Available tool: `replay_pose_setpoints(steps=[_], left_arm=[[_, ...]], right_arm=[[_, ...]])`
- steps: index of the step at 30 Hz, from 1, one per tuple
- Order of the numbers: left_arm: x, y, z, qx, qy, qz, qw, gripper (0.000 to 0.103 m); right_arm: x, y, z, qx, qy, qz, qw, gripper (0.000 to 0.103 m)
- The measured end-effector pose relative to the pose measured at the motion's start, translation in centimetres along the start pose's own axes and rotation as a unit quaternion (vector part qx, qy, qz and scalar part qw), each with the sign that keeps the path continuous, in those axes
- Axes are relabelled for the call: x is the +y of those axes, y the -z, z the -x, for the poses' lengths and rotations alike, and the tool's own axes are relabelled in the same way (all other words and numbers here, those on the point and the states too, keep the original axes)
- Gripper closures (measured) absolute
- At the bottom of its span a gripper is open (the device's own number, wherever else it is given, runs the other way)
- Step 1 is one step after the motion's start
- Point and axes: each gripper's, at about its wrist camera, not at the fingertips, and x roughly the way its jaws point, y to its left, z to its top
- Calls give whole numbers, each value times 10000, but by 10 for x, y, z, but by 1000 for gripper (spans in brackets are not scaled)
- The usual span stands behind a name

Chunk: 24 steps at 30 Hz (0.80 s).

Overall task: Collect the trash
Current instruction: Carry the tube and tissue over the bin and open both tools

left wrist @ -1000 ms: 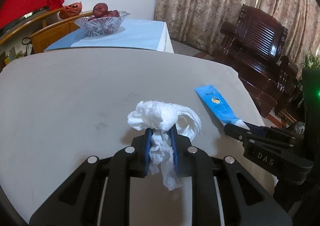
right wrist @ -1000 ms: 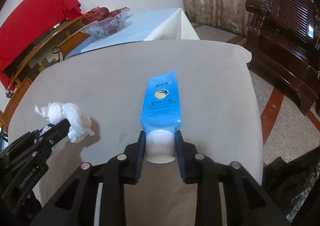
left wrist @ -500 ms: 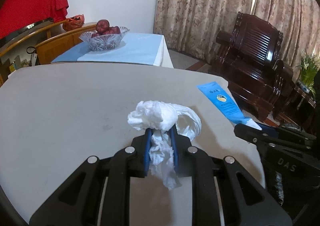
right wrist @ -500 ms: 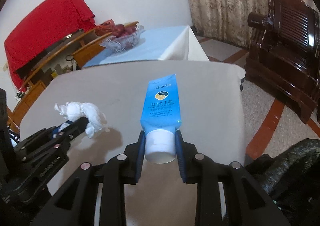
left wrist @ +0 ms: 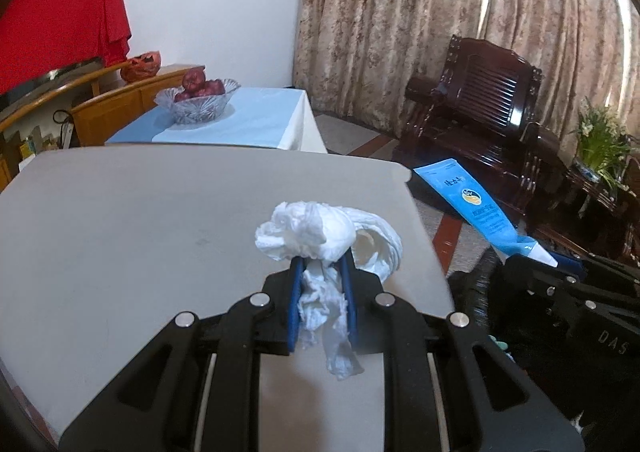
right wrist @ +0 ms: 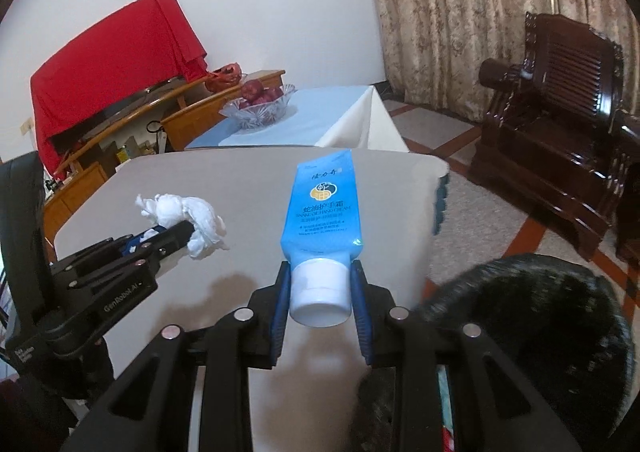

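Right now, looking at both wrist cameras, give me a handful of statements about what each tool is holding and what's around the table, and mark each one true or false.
1. The left tool is shut on a crumpled white tissue. True.
2. The right tool grips the blue hand cream tube by its crimped flat end. False: it grips the white cap end.
3. A glass bowl of red fruit stands on the light blue tablecloth. True.
4. The tissue lies flat on the grey table. False: it is held clear of it.
5. The wooden armchair is painted white. False: it is dark brown.
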Motion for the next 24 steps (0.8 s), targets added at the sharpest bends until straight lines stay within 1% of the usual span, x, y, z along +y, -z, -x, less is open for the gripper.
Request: replay_pose_setpoints(steps=[7,13,18,24], left_arm=[[-42,6,33,-188,266,-67,9994,86],[-82,9,48,-331,585,-303,9973,86],[-118,13,50,-352,905,-471,9942,86],[-158,23,33,-247,1322,-710,9884,86]], right_arm=[[-20,11,48,-197,192,-9,9996,74],[-45,25,82,-329,425,-143,9985,74],[-74,37,101,-347,678,-339,9965,74],[-110,52,113,-304,1064,-544,9924,74]])
